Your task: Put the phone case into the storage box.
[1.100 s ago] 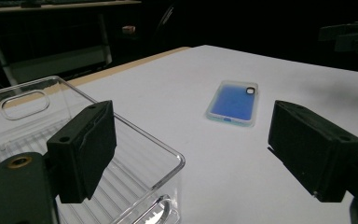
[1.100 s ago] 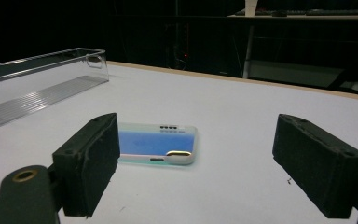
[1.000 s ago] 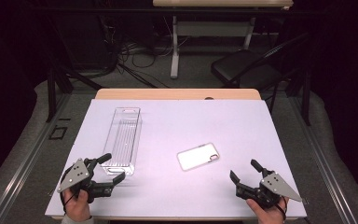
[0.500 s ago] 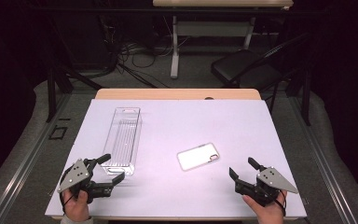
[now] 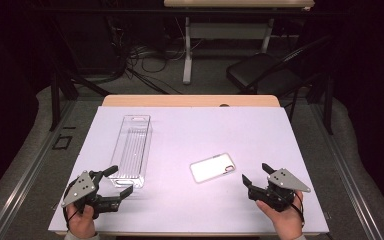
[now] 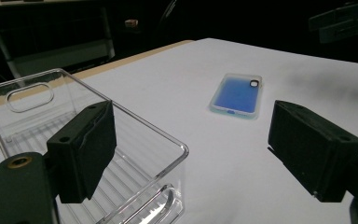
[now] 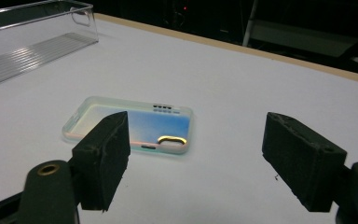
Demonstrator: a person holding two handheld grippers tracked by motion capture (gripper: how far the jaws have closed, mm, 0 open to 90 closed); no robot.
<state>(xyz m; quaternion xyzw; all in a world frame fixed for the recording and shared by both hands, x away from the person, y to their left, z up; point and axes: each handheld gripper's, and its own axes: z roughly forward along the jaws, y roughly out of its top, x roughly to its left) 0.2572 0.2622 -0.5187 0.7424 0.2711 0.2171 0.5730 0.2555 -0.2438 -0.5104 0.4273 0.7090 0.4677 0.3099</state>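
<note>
— Two grippers over the white table sheet (image 5: 190,130), yes? What's leftmost?
— Left gripper (image 5: 114,181), jaws spread and empty, right at the near end of the clear plastic tray (image 5: 132,150).
— And in the middle?
— Phone case (image 5: 212,167), flat on the sheet, well apart from the tray, bare sheet all round it.
— Right side?
— Right gripper (image 5: 256,174), just beside the case. Its jaws have just been closing a little, yet stand apart, nothing between them.
</note>
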